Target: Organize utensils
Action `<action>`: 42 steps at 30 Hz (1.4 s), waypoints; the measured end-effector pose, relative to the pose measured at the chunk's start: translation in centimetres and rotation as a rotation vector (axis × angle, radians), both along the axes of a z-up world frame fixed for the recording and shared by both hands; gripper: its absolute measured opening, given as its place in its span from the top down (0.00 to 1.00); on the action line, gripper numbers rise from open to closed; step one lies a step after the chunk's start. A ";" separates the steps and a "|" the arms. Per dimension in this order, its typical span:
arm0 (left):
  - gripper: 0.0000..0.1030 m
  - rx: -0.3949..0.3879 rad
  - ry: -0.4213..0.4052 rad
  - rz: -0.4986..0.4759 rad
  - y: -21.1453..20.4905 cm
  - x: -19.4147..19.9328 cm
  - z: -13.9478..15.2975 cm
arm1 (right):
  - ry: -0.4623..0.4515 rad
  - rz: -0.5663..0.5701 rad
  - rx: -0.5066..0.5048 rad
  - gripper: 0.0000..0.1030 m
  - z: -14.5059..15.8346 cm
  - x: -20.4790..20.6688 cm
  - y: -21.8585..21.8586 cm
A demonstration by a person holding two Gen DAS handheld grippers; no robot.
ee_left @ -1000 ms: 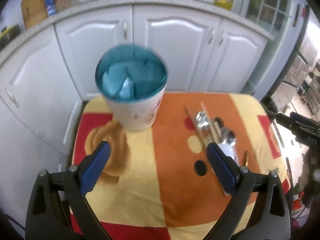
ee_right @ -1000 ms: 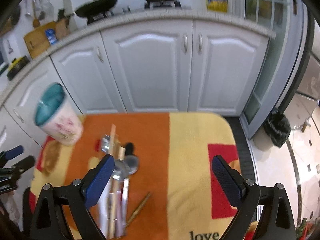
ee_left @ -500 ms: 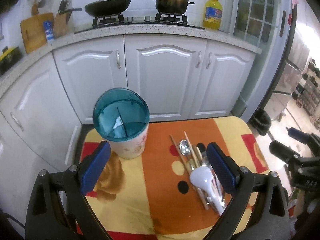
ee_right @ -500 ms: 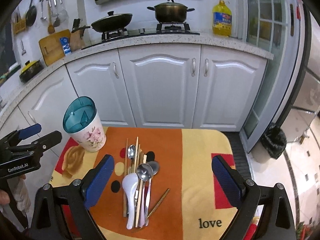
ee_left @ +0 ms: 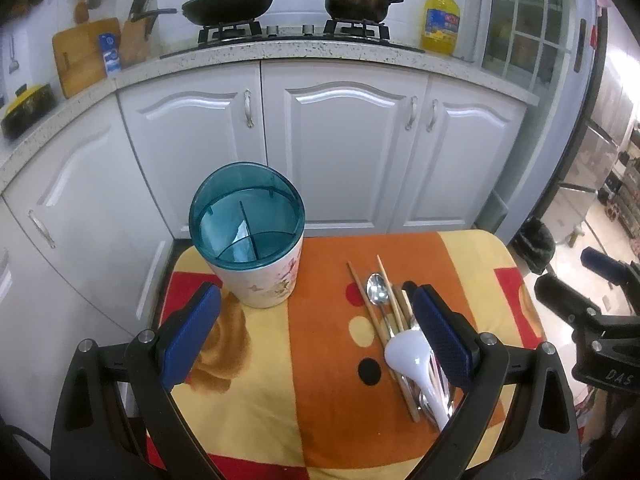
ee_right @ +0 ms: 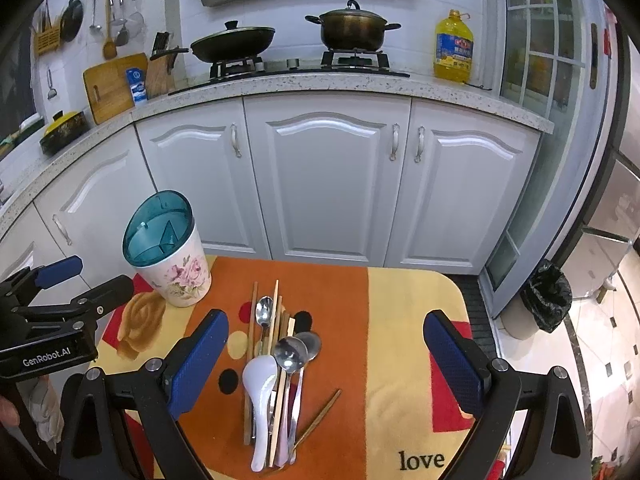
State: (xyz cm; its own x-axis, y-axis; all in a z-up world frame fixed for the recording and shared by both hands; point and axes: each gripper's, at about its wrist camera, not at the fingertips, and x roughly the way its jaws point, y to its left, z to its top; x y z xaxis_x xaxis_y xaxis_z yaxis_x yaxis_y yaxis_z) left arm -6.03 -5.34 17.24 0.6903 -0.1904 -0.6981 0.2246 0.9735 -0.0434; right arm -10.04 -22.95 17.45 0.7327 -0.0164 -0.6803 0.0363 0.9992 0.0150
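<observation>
My left claw (ee_left: 316, 332): jaws apart, empty, above the desk's (ee_right: 404, 320) near-left part | utensil holder (ee_right: 166, 248): upright, far-left corner, teal divided insert | utensils (ee_right: 276, 364): spoons and chopsticks heaped mid-desk, one chopstick (ee_right: 318, 416) apart beside them | my right claw (ee_right: 326, 360): jaws apart, empty, above the near edge.

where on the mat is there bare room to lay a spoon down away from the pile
Widest free patch: the yellow band between the utensil pile and the mat's right edge, above the word "love". A smaller gap lies between the utensil holder and the pile. The orange strip at centre is crowded with chopsticks and spoons.
</observation>
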 end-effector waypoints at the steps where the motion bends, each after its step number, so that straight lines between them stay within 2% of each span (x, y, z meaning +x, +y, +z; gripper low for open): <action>1: 0.05 -0.003 0.002 0.001 0.1 0.1 0.1 | 0.003 -0.002 -0.002 0.06 0.0 0.0 0.0; 12: 0.05 -0.028 0.052 0.013 0.5 0.0 -1.2 | 0.031 0.001 -0.007 0.06 -0.8 0.3 0.4; 19: 0.05 -0.048 0.040 0.028 1.1 -0.1 -0.6 | 0.031 -0.001 -0.010 0.06 -0.8 0.3 0.4; 34: 0.05 -0.018 0.064 -0.017 0.5 -0.5 -1.0 | 0.026 -0.010 -0.013 0.06 -0.9 0.1 0.4; 42: 0.05 -0.030 0.073 -0.018 0.4 -0.5 -1.2 | 0.034 -0.012 -0.014 0.06 -1.1 0.0 0.4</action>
State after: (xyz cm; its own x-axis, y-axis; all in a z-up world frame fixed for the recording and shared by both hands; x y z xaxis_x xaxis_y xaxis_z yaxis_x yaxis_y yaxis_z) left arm -6.53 -4.96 16.08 0.6343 -0.2241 -0.7399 0.2371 0.9673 -0.0897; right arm -10.01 -22.59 16.32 0.7087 -0.0347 -0.7047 0.0482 0.9988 -0.0007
